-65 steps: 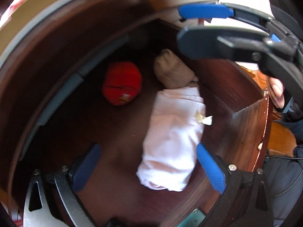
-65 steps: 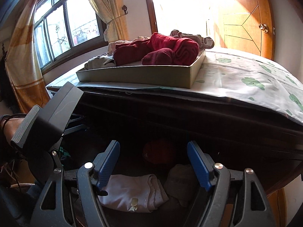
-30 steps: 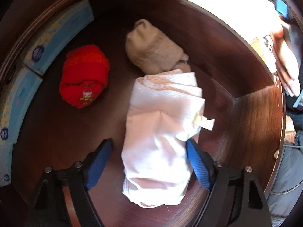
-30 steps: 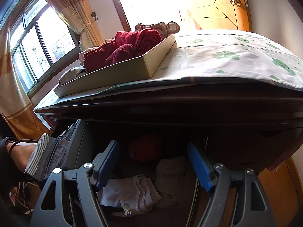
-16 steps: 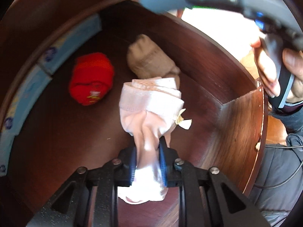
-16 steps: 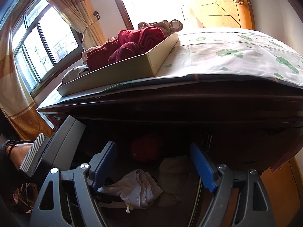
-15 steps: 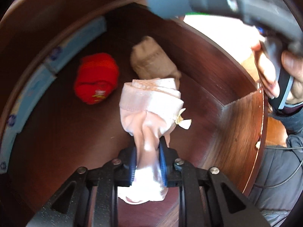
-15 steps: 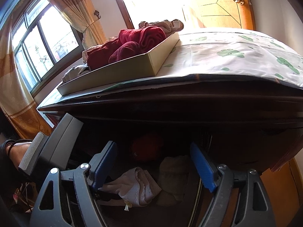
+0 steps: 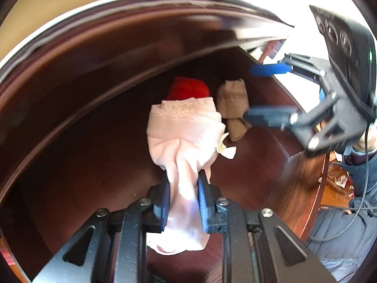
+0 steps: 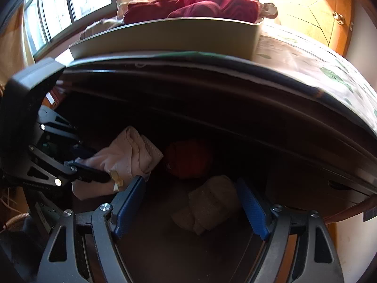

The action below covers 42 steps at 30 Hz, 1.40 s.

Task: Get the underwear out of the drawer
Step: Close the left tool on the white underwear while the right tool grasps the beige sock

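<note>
In the left wrist view, a pale pink underwear bundle (image 9: 186, 136) is seen clamped between the blue pads of the left gripper (image 9: 183, 200), lifted above the floor of the dark wooden drawer (image 9: 94, 155) but not yet clear of it. A small white tag is seen at the bundle's right side. Deeper in the drawer, a red rolled garment (image 9: 188, 88) and a beige rolled garment (image 9: 233, 103) are shown side by side. The right gripper (image 9: 268, 92) is seen at the upper right, its jaws spread wide with nothing between them.

Only in the right wrist view is the top of the dresser shown: a shallow tan tray (image 10: 169, 35) is set there on a patterned cloth, filled with dark red folded clothes (image 10: 212, 6); a window and a wooden door are seen behind. Below, the drawer interior is dim. The right gripper's blue fingers (image 10: 128, 206) are held apart on either side of the beige garment, without touching it; the red garment lies behind, and the pink bundle is seen at the left in the other gripper.
</note>
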Each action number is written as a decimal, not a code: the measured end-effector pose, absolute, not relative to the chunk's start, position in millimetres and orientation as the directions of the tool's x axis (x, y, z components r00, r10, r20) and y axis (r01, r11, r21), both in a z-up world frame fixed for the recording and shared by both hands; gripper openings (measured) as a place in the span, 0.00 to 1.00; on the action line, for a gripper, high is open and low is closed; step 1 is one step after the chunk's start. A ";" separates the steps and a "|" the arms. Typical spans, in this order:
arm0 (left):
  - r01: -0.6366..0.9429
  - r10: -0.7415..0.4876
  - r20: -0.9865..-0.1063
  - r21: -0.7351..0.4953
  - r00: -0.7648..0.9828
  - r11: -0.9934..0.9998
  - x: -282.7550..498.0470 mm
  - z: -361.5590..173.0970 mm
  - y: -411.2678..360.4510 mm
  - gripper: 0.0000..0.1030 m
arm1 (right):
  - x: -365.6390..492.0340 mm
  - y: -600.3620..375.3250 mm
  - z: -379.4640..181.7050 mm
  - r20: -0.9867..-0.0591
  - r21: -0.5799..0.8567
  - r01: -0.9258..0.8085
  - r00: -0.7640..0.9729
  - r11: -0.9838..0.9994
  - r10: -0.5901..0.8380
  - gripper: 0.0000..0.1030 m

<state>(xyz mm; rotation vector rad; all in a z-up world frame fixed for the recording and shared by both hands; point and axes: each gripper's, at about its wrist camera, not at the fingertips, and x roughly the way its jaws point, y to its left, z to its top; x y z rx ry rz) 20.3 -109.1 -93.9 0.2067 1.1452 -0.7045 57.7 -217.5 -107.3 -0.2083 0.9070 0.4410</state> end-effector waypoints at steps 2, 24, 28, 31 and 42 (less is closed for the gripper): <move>0.603 -0.413 -0.880 -0.201 0.235 0.772 13.1 -91.8 -94.9 0.18 | 59.4 -205.0 -113.1 -0.829 -0.058 -0.475 0.513 0.878 0.223 0.79; 0.562 -0.435 -0.866 -0.239 0.245 0.792 44.8 -95.5 -79.5 0.18 | 76.7 -173.4 -161.7 -0.883 -0.373 -0.582 0.461 0.723 -0.084 0.46; 0.551 -0.436 -0.857 -0.231 0.275 0.802 45.4 -98.1 -80.4 0.18 | 78.4 -183.8 -151.8 -0.875 -0.331 -0.566 0.483 0.755 -0.022 0.30; 0.544 -0.430 -0.851 -0.217 0.302 0.811 44.1 -93.4 -75.0 0.18 | 72.5 -188.9 -142.5 -0.872 -0.262 -0.567 0.486 0.781 0.061 0.25; 0.536 -0.416 -0.824 -0.167 0.386 0.828 39.1 -72.6 -59.9 0.18 | 36.5 -206.7 -115.6 -0.815 -0.161 -0.575 0.536 0.802 0.221 0.25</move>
